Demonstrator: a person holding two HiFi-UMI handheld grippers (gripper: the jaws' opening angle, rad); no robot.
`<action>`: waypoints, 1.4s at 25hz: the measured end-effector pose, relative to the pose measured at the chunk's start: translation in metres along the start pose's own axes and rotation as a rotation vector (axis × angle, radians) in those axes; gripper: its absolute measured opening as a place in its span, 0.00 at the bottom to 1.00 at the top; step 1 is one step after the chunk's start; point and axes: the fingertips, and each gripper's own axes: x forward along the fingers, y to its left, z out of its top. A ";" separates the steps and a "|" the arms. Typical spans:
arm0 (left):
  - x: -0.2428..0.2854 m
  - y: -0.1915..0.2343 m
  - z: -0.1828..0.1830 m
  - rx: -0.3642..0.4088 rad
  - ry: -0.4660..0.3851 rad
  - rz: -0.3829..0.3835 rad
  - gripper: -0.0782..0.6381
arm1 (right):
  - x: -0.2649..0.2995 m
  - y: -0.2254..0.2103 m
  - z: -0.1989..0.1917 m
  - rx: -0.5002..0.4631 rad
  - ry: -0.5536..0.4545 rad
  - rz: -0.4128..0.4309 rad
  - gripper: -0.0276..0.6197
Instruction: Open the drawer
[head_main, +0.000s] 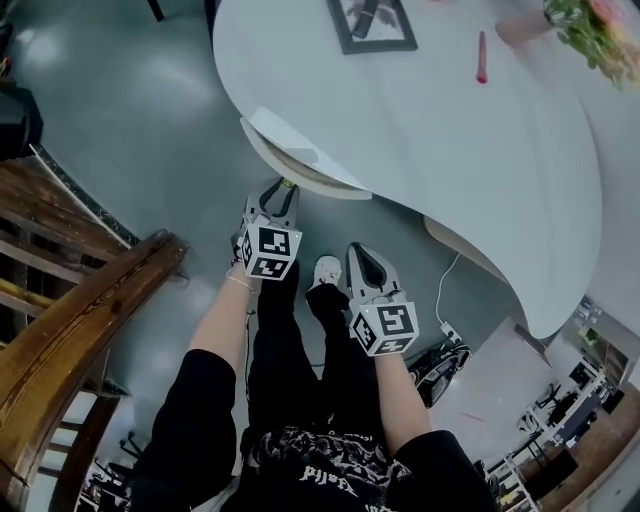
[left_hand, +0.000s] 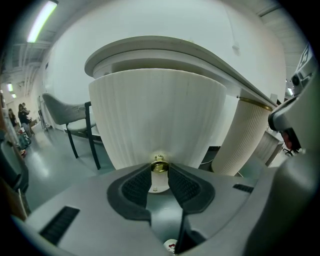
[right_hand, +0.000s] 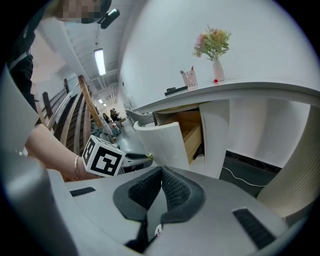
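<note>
The drawer (head_main: 300, 162) is a curved, ribbed white front (left_hand: 160, 112) under the white table (head_main: 430, 110), with a small brass knob (left_hand: 159, 166). It stands pulled partway out, and the right gripper view shows its wooden inside (right_hand: 192, 131). My left gripper (head_main: 286, 187) is shut on the knob, with the pads (left_hand: 182, 187) on either side of it. My right gripper (head_main: 362, 256) hangs lower and to the right, away from the drawer, its pads (right_hand: 172, 187) shut together on nothing. The left gripper (right_hand: 134, 160) also shows at the drawer front (right_hand: 162, 142).
A wooden stair railing (head_main: 90, 310) runs along the left. On the tabletop lie a framed picture (head_main: 372, 24), a pink pen (head_main: 481, 58) and a vase of flowers (head_main: 590, 20). A cable and power strip (head_main: 447, 330) lie on the floor. A ribbed table leg (left_hand: 246, 135) and a chair (left_hand: 70, 117) stand nearby.
</note>
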 end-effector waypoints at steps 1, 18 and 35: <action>-0.002 0.000 -0.001 0.003 0.005 -0.001 0.27 | -0.002 0.000 0.000 0.004 -0.001 -0.004 0.08; -0.039 -0.003 -0.036 0.055 0.070 -0.014 0.27 | -0.022 0.030 -0.005 0.021 -0.006 0.003 0.08; -0.061 -0.003 -0.058 0.048 0.123 0.002 0.27 | -0.035 0.031 -0.007 0.031 -0.013 -0.006 0.08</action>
